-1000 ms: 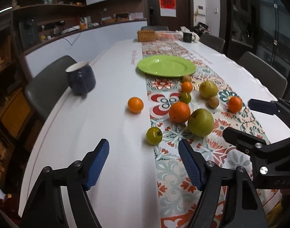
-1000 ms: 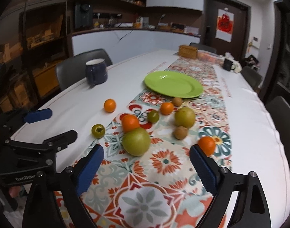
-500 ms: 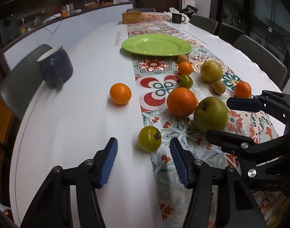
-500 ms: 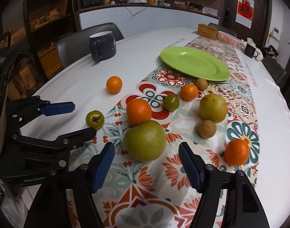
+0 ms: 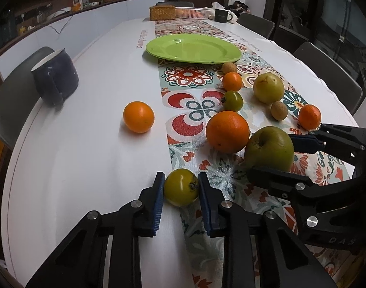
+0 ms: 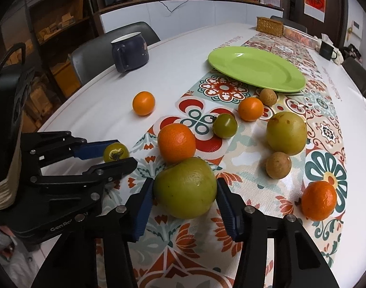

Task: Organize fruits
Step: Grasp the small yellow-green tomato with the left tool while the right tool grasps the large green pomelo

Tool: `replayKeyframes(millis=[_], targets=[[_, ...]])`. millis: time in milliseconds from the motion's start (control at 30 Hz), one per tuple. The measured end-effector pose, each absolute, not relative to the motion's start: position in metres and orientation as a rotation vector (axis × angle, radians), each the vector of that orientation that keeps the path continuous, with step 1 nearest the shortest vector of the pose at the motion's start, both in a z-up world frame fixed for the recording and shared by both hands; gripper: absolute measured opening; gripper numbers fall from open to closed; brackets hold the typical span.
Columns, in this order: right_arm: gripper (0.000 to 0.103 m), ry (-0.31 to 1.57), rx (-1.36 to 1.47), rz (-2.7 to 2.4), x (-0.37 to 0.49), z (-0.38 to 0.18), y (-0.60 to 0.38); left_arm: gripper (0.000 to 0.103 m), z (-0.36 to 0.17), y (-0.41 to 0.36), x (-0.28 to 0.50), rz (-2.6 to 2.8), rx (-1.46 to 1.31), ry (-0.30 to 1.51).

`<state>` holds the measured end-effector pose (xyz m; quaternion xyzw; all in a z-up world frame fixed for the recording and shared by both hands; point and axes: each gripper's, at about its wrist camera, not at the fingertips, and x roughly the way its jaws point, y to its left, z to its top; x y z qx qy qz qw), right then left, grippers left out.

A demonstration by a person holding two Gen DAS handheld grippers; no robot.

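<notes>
On the white worktop [image 5: 87, 158], at the near edge of the patterned runner [image 5: 190, 100], a small green tomato [image 5: 181, 187] is pinched between the blue pads of the left claw [image 5: 181, 193], whose jaws have just been closing onto it. The tomato rests half on the runner and half on bare worktop. Just beside it, on the runner, a large green apple [image 6: 185, 187] is enclosed by the right claw [image 6: 185, 201]; those jaws have also just been closing, and both pads are seen pressed against the apple's sides. A large orange [image 6: 177, 142] is touching the apple on its far side. Further along the runner a second green tomato [image 6: 224, 125], a small orange [image 6: 250, 108], a yellow-green apple [image 6: 286, 133] and two small brown fruits [image 6: 278, 165] are scattered apart. One mandarin [image 6: 319, 200] lies near the right edge of the runner, and another orange [image 6: 143, 103] sits alone on bare worktop. A green plate [image 6: 256, 72] is set beyond the fruit, and a dark blue mug [image 6: 130, 51] stands near the worktop's left edge.
</notes>
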<state>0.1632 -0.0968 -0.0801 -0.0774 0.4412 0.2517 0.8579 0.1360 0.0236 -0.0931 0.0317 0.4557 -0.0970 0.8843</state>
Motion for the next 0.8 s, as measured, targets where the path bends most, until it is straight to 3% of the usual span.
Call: replayKeyframes(millis=[800], targets=[[0.052, 0.802, -0.109, 0.497, 0.157, -0.029, -0.122, 0.028, -0.032, 0.013, 0.136, -0.181, 0.02, 0.835]])
